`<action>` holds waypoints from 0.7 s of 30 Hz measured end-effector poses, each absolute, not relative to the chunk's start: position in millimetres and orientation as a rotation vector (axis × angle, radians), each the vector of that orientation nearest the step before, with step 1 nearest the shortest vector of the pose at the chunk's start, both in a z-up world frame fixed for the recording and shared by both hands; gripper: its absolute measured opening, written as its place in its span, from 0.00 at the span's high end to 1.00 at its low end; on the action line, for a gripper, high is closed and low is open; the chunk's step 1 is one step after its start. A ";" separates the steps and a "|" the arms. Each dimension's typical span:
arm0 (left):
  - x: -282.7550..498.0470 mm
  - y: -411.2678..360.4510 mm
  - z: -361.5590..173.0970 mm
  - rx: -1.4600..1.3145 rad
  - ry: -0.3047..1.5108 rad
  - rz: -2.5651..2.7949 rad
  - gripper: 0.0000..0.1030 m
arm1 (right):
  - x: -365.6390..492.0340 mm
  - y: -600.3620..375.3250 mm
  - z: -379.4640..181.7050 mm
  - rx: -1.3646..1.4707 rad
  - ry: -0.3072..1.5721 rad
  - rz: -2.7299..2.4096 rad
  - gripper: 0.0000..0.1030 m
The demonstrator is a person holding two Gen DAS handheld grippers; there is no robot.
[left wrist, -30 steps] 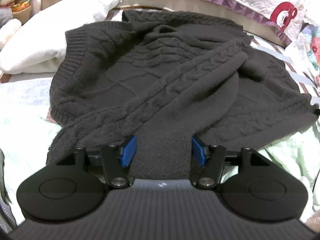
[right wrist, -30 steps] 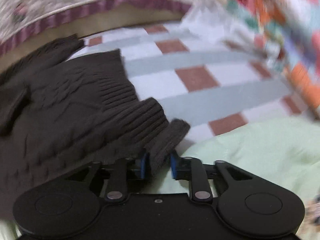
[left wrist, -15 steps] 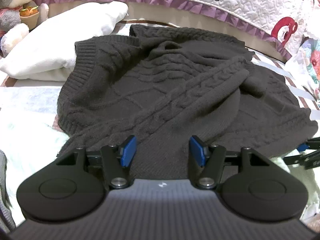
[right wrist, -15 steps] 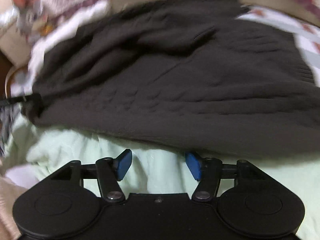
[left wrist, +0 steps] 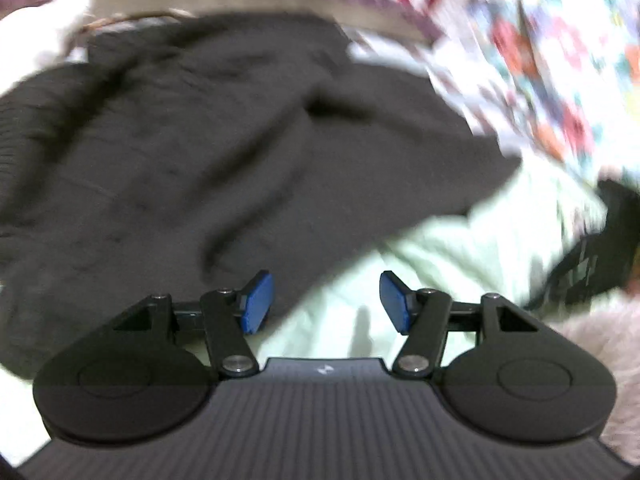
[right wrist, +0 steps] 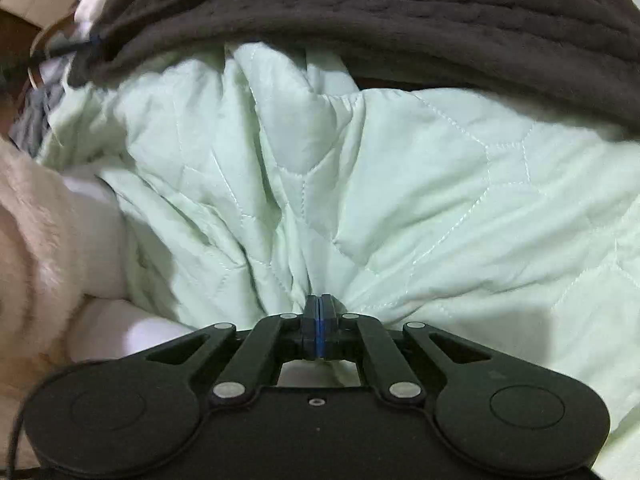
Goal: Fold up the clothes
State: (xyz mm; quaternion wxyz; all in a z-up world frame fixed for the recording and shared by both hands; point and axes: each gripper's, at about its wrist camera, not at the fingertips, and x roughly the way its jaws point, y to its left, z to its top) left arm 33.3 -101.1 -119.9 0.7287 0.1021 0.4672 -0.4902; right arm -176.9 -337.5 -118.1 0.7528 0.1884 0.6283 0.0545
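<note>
The dark brown cable-knit sweater (left wrist: pixel 224 152) lies spread on the bed, blurred in the left wrist view. My left gripper (left wrist: pixel 324 300) hovers at its near hem, open; its left pad (left wrist: pixel 256 300) overlaps the hem, and only pale green quilt (left wrist: pixel 332 312) shows between the pads. In the right wrist view the sweater (right wrist: pixel 400 12) fills the top. My right gripper (right wrist: pixel 319 328) is below it, shut, pads pressed together on a pinch of the pale green quilt (right wrist: pixel 360 184), whose creases run into the tips.
A patterned quilt (left wrist: pixel 560 60) with a purple border hangs behind the bed. A white pillow (left wrist: pixel 36 32) lies at the far left. A person's fluffy pink sleeve (right wrist: pixel 36 248) is at the left of the right wrist view. A dark blurred object (left wrist: pixel 592 252) sits at the right edge.
The left gripper swung right, off the sleeve that lay between its pads, to the hem. The right gripper let go of the sweater cuff, opened wide, moved over the green quilt and shut on it.
</note>
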 end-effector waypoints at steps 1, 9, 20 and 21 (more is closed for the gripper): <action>27.3 -107.5 -125.4 0.270 1.031 -1.083 0.43 | -174.5 -337.7 -111.0 0.395 1.342 0.122 0.97; 14.2 -132.3 -146.5 0.413 0.925 -1.026 0.35 | -114.7 -321.0 -87.7 0.175 1.067 0.124 0.45; 28.9 -103.6 -127.6 0.285 1.094 -1.059 0.41 | -110.3 -289.0 -132.1 0.386 1.169 0.398 0.80; 33.3 -98.6 -122.3 0.241 1.097 -1.060 0.41 | -119.7 -285.9 -135.0 0.399 1.216 0.457 0.80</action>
